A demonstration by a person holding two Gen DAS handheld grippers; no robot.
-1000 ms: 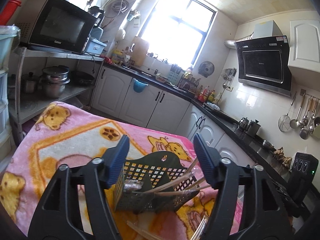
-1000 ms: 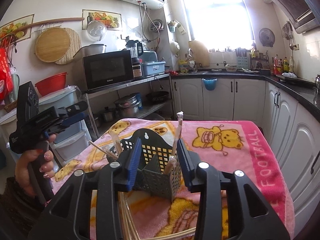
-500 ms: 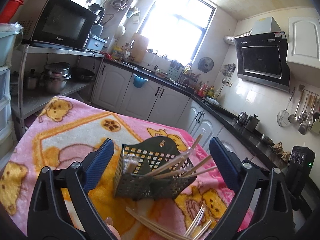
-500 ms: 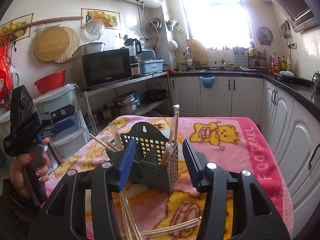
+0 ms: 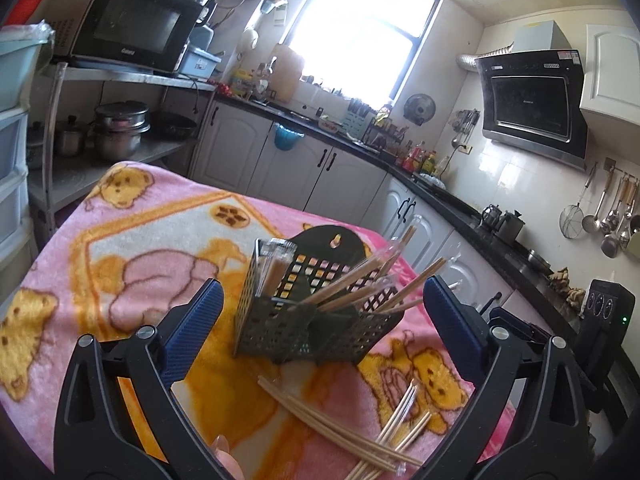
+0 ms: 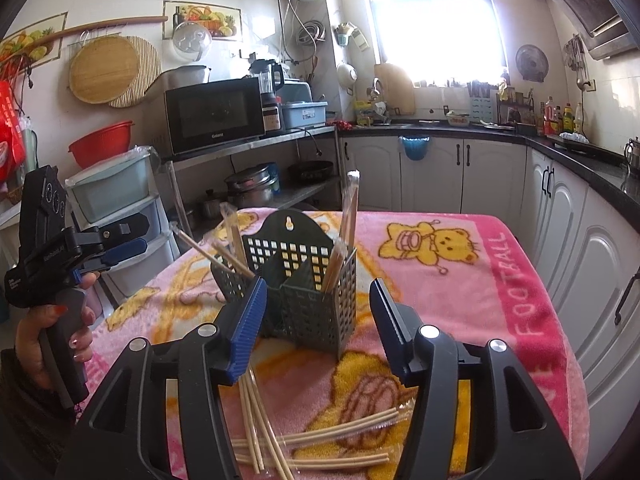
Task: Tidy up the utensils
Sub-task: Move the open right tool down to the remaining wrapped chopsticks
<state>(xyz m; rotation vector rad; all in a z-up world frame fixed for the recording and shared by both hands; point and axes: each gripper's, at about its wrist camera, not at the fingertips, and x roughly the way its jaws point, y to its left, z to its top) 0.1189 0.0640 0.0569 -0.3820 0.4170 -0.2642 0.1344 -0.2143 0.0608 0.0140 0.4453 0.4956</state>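
Both grippers have drawn back and lower from the green utensil basket (image 6: pixel 298 280) since the earlier frames, and their jaws have just been opening. Left gripper (image 5: pixel 320 320): jaws spread very wide, nothing between the pads, basket visible beyond the gap and apart from both fingers. Right gripper (image 6: pixel 316 320): jaws parted about halfway, pads clear of the basket on either side, nothing held. Basket: perforated, divided into compartments, standing upright on the pink blanket (image 6: pixel 460 264) that covers the table. Contents: several pairs of wrapped chopsticks; in the right wrist view one bundle (image 6: pixel 348 216) stands nearly upright in the right-hand compartment, others (image 6: pixel 224 248) lean out to the left. Still loose: a scatter of wrapped chopsticks (image 6: pixel 320 436) lying flat on the blanket in front of the basket, crossing one another, just below the right gripper; the same pile (image 5: pixel 360 428) shows in the left wrist view, near its lower edge. Person's hand (image 6: pixel 52 340) grips the left tool's handle at the left of the right wrist view. Status, as a judgement: partly done, a good share of the chopsticks sorted into the basket, a similar heap left to pick up; both tools free and apparently between deposits.
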